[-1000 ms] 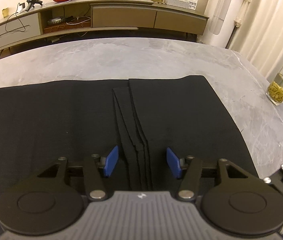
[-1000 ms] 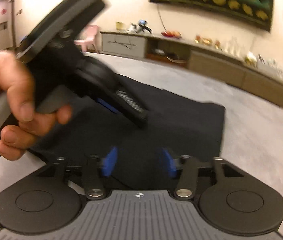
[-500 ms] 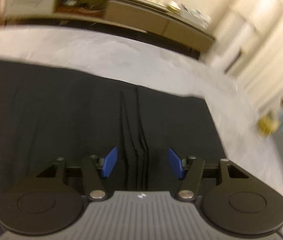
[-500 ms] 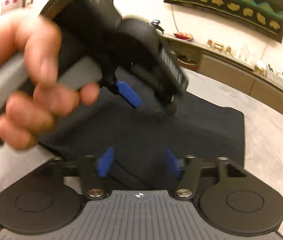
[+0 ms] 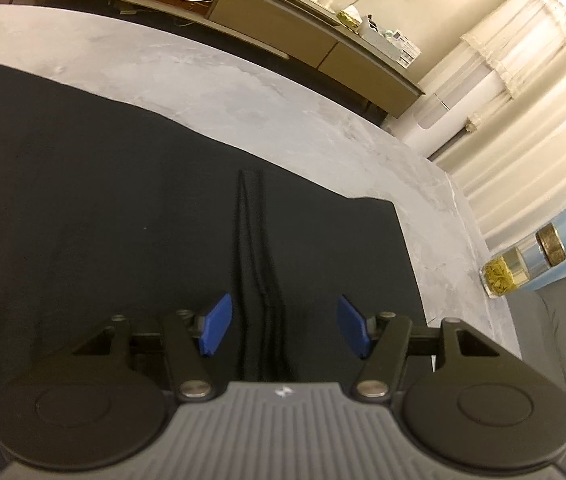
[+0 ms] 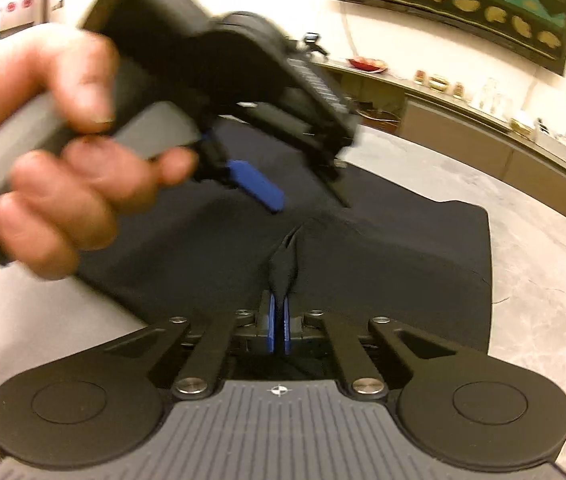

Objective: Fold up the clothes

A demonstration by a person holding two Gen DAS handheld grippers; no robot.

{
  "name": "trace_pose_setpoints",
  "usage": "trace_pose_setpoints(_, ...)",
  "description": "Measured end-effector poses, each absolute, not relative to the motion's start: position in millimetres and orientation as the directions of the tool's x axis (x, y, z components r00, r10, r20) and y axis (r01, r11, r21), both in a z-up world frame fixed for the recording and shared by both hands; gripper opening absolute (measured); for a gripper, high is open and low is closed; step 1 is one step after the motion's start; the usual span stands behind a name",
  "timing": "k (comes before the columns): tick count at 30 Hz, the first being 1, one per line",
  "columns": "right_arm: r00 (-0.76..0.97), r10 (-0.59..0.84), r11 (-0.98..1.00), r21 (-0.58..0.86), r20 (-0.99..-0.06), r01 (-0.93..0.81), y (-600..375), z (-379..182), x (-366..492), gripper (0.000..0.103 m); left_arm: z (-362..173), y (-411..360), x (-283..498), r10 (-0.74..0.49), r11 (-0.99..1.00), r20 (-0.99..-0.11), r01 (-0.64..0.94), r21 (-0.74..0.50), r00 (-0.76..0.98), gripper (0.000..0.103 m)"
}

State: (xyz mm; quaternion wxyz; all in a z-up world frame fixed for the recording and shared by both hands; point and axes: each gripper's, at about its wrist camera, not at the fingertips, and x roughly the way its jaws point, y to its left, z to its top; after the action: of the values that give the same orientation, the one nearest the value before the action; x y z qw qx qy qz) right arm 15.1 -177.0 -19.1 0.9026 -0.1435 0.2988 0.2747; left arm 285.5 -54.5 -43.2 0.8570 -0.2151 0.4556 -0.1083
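A black garment [image 5: 103, 208] lies flat on the grey marble table [image 5: 243, 88], with layered folded edges [image 5: 257, 248] running down its middle. My left gripper [image 5: 283, 326] is open and empty, its blue pads either side of those edges, just above the cloth. In the right wrist view my right gripper [image 6: 279, 324] is shut on a pinched ridge of the black garment [image 6: 383, 248] at its near edge. The left gripper [image 6: 259, 184], held in a hand, hovers over the cloth ahead of it.
A glass jar of yellow-green contents [image 5: 503, 276] stands at the table's right edge. A dark chair [image 5: 555, 332] sits beyond that edge. A long sideboard [image 5: 283, 32] with small items lines the far wall. Curtains [image 5: 523, 100] hang at right.
My right gripper has closed on the cloth's near edge, raising a ridge. My left gripper has tilted and shifted over the cloth, still open.
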Motion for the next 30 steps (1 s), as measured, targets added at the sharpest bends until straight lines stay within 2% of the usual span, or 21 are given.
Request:
trace_pose_setpoints(2, 0.678, 0.407, 0.805, -0.110, -0.612, -0.583, -175.5, -18.8, 10.3, 0.003, -44.4, -59.5, 286.9, -0.376, 0.891, -0.736, 0.002, -0.453, 0.562, 0.058)
trace_pose_setpoints(5, 0.669, 0.418, 0.809, -0.084, -0.614, -0.582, -177.6, -16.2, 9.1, 0.003, -43.5, -72.1, 286.0, -0.310, 0.931, -0.757, 0.025, -0.363, 0.575, 0.048)
trace_pose_setpoints(8, 0.652, 0.441, 0.811, -0.039, -0.617, -0.584, -183.9, -13.3, 11.9, 0.007, -41.2, -80.5, 283.4, -0.256, 0.959, -0.777, 0.053, -0.278, 0.575, 0.044)
trace_pose_setpoints(10, 0.632, 0.476, 0.817, 0.040, -0.612, -0.576, -193.4, -7.2, 10.5, 0.024, -41.2, -77.0, 276.8, -0.239, 0.965, -0.776, 0.053, -0.257, 0.584, 0.046)
trace_pose_setpoints(11, 0.634, 0.502, 0.820, 0.091, -0.588, -0.565, -200.9, -2.1, 7.8, 0.037, -41.2, -75.2, 273.5, -0.230, 0.968, -0.776, 0.052, -0.247, 0.588, 0.046)
trace_pose_setpoints(12, 0.635, 0.509, 0.824, 0.116, -0.581, -0.555, -205.9, 0.0, 6.5, 0.038, -41.0, -73.3, 270.1, -0.221, 0.970, -0.775, 0.051, -0.237, 0.592, 0.047)
trace_pose_setpoints(15, 0.656, 0.420, 0.859, 0.042, -0.627, -0.510, -211.0, -6.7, 5.1, 0.038, -31.8, -48.9, 250.8, -0.209, 0.966, -0.767, 0.003, -0.260, 0.606, 0.047)
trace_pose_setpoints(16, 0.654, 0.411, 0.863, 0.041, -0.635, -0.503, -211.9, -4.7, 4.5, 0.038, -26.3, -37.9, 241.2, -0.211, 0.962, -0.760, -0.006, -0.272, 0.615, 0.051)
trace_pose_setpoints(20, 0.681, 0.418, 0.883, 0.093, -0.601, -0.460, -219.5, 20.3, -5.8, 0.039, 1.1, 37.5, 185.4, -0.175, 0.953, -0.718, -0.067, -0.296, 0.673, 0.059)
trace_pose_setpoints(23, 0.708, 0.401, 0.890, 0.067, -0.581, -0.450, -193.1, 34.8, -1.8, 0.047, 17.1, 111.3, 136.6, -0.052, 0.938, -0.689, -0.202, -0.283, 0.723, 0.063)
trace_pose_setpoints(26, 0.746, 0.371, 0.886, -0.028, -0.552, -0.462, -155.4, 41.4, 4.1, 0.048, 18.8, 205.5, 80.6, 0.069, 0.843, -0.665, -0.400, -0.360, 0.744, 0.066)
trace_pose_setpoints(28, 0.750, 0.401, 0.861, -0.063, -0.525, -0.505, -116.9, 44.6, 3.4, 0.058, 16.1, 264.7, 46.0, 0.122, 0.751, -0.653, -0.500, -0.432, 0.747, 0.069)
trace_pose_setpoints(30, 0.729, 0.465, 0.822, -0.061, -0.503, -0.567, -72.3, 45.2, 5.4, 0.073, 8.7, 317.8, 14.7, 0.149, 0.640, -0.644, -0.570, -0.516, 0.750, 0.071)
